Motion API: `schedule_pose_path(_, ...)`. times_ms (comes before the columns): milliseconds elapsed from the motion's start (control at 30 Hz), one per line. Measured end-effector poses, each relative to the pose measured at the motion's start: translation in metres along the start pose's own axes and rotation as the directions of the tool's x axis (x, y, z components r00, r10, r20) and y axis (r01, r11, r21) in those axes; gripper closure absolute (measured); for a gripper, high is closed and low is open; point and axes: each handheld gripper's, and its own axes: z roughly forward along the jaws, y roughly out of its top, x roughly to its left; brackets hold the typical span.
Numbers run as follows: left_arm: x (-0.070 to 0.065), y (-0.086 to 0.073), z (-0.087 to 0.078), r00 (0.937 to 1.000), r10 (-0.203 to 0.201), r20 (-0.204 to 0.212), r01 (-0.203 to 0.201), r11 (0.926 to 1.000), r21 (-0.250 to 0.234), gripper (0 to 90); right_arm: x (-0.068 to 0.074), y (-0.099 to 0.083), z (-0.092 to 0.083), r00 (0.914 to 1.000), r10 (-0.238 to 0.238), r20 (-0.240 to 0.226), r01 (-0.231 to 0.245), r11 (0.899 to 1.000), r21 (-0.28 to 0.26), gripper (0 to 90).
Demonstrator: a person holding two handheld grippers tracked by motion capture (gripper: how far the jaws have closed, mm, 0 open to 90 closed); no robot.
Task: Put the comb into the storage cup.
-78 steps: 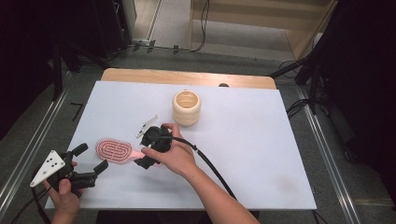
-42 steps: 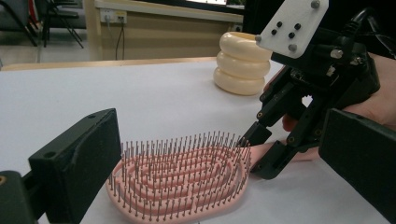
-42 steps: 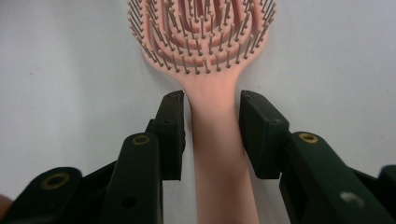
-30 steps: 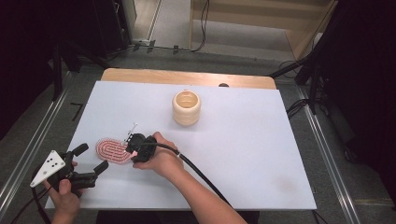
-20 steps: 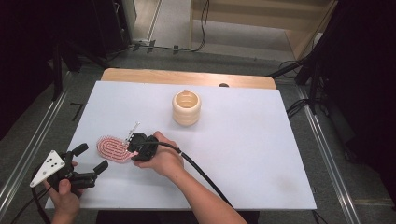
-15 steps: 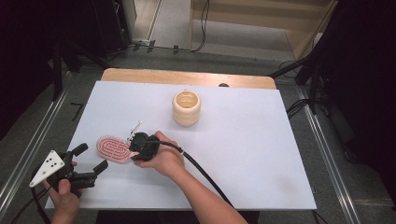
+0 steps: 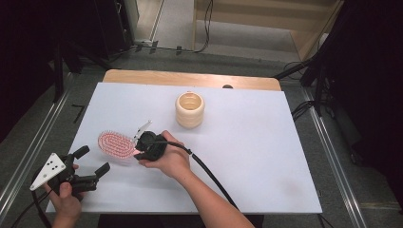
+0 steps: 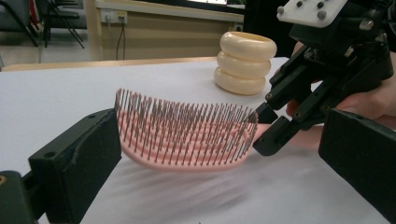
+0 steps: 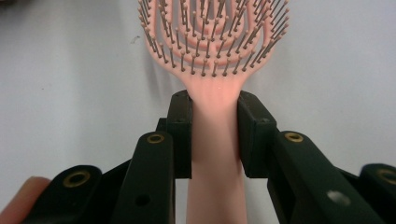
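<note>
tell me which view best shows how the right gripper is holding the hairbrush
The right gripper view: its fingers clamp the pink hairbrush handle from both sides. The left gripper view shows the hold side-on, with the head raised off the table. The high view has the right gripper covering the handle.

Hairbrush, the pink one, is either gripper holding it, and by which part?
The right gripper holds the pink hairbrush by its handle, just below the bristle head, jaws closed on both sides. The left gripper is open and holds nothing.

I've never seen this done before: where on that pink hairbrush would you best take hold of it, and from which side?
By the handle, just behind the head, coming in from the handle end. The pink hairbrush is smooth and narrow there and free of bristles, so jaws can close on its two sides, as the right gripper does now.
</note>
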Motion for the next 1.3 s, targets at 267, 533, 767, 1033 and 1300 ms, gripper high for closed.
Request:
schedule_pose_path(267,0.000,0.000,0.000,1.0000,0.000,0.001,0.000,1.0000,0.000,0.0,-0.003,-0.003,-0.011,0.9996,0.027,0.010,-0.027,0.998,-0.051,67.6)
schedule_pose_path(533,0.000,0.000,0.000,1.0000,-0.001,0.000,0.001,1.0000,0.000,0.0,-0.005,-0.005,-0.023,0.9992,0.032,0.023,-0.029,0.993,-0.112,67.6)
schedule_pose_path(767,-0.001,0.000,0.001,1.0000,0.007,-0.004,-0.007,1.0000,0.005,0.0,-0.005,-0.007,-0.034,0.9986,0.040,0.033,-0.035,0.987,-0.160,67.6)
schedule_pose_path(1033,-0.001,0.000,0.001,0.9999,0.011,-0.004,-0.011,0.9999,0.008,0.0,-0.006,-0.012,-0.043,0.9980,0.049,0.040,-0.040,0.979,-0.199,67.6)
schedule_pose_path(1300,-0.001,0.000,0.002,0.9999,0.013,-0.004,-0.013,0.9999,0.009,0.0,-0.007,-0.017,-0.051,0.9973,0.059,0.044,-0.047,0.972,-0.231,67.6)
